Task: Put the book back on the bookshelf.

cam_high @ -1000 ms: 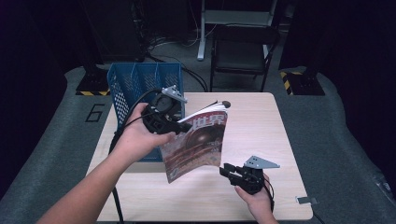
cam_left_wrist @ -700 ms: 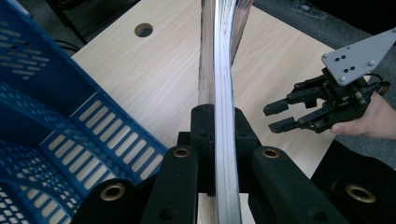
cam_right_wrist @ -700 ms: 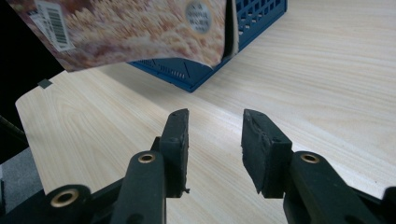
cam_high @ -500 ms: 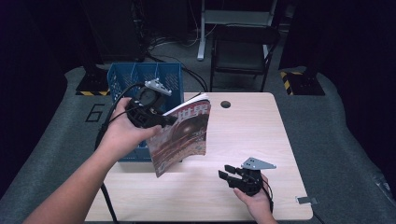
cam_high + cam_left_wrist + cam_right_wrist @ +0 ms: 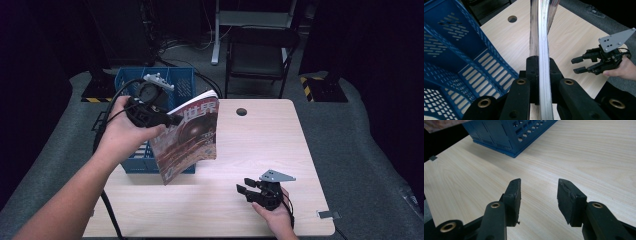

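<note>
the left claw (image 5: 167,120) pinches the magazine (image 5: 192,137) by its edge to drop it upright into the crate (image 5: 177,80), while the right claw (image 5: 247,190) has just been opening, empty, over the desk (image 5: 260,135).

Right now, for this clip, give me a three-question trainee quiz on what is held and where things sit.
1. True or false: the left gripper is clamped on the magazine.
2. What lies between the pads of the right gripper? A) the magazine B) nothing C) a cable
3. Fill in: the blue basket stands at the table's ____ edge in the high view.

Key
1. True: the magazine's edge is pinched between its jaws and lifted off the table.
2. B: its jaws have just been opening, with bare tabletop behind the gap.
3. Left, partly behind the raised magazine.
</note>
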